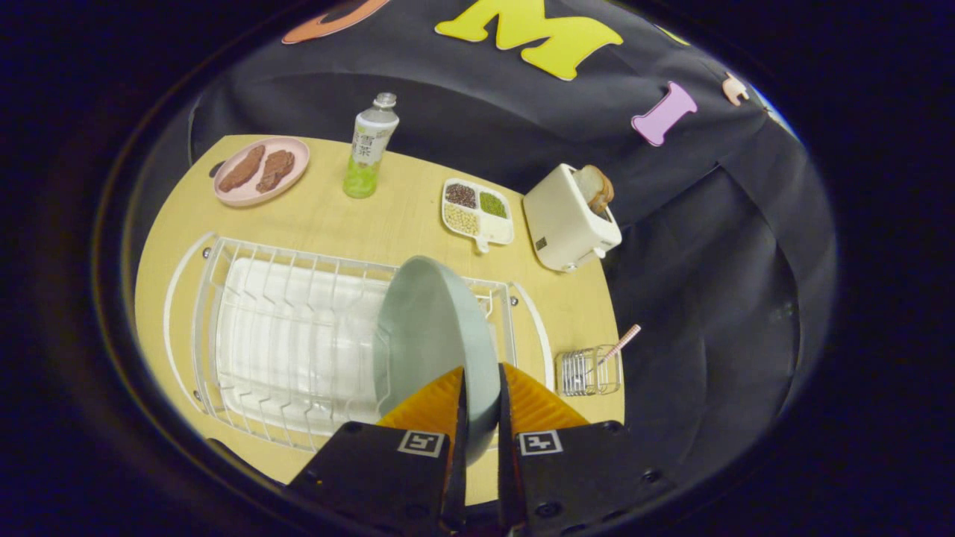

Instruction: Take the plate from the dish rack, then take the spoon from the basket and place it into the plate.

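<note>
A pale grey-green plate [429, 328] stands on edge over the right part of the white wire dish rack [283, 335]. My gripper [481, 377] is shut on the plate's near rim, one finger on each face. Whether the plate still rests in the rack's wires or hangs just above them I cannot tell. To the right of the rack stands a small wire basket [589, 371] near the table's right edge. A spoon [619, 344] with a pinkish handle leans out of it toward the upper right.
On the wooden table [388, 224] beyond the rack stand a pink plate with two brown pieces [261, 171], a bottle of green drink [371, 145], a white divided dish of beans [477, 209] and a cream toaster with bread [571, 216]. Black cloth lies behind and right.
</note>
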`<state>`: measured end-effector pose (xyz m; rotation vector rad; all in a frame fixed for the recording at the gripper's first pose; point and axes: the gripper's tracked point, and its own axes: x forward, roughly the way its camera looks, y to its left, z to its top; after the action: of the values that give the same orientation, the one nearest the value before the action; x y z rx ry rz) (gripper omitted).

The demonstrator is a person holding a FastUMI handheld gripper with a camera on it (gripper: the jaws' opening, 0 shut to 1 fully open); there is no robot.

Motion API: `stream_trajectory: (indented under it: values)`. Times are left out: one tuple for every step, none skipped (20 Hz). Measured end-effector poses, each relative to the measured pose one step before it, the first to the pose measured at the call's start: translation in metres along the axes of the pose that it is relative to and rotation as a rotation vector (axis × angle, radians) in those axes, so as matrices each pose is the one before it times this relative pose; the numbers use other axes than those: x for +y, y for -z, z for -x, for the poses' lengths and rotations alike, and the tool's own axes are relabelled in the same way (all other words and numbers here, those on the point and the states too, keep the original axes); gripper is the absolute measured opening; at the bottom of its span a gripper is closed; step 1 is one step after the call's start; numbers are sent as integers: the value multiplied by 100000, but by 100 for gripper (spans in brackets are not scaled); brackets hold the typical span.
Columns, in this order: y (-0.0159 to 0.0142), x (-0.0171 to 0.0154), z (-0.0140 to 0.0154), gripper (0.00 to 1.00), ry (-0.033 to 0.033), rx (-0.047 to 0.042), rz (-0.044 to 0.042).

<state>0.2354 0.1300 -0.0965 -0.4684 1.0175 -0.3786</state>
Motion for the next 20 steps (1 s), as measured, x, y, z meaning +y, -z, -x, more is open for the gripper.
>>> stream_trajectory:
  values:
    - [209, 37, 183, 22, 1739, -776, 317]
    - [145, -4, 275, 22, 1808, -719, -566]
    - [-70, 53, 315, 22, 1028, -1145, -986]
    - [19, -218, 292, 22, 1800, -1044, -1342]
    - [-310, -420, 480, 22, 2742, -2446, -1672]
    - [-583, -664, 387, 22, 4412, -3837, -706]
    - [-424, -959, 159, 21, 4776, -3781, -20]
    - [-580, -671, 331, 22, 3321, -3244, -343]
    - [-196, -410, -1, 22, 1236, -2303, -995]
    - [-245, -363, 193, 22, -286, -1652, -1722]
    - [-146, -544, 148, 22, -1421, -1213, -2758]
    - [-193, -663, 206, 22, -1370, -898, -2870]
    - [-2, -842, 99, 22, -1887, -581, -2752]
    - [111, -616, 178, 22, -2945, 230, -2116]
    - [235, -222, 391, 22, -5454, -157, -2507]
    - [205, 80, 655, 22, -8444, -660, -3143]
    - [92, 334, 653, 22, -10287, -1541, -5509]
    - [603, 124, 868, 21, -8698, 22, -4931]
    - [906, -707, 841, 21, -6346, -693, -5267]
    - [708, -765, 734, 21, -4301, -231, -2263]
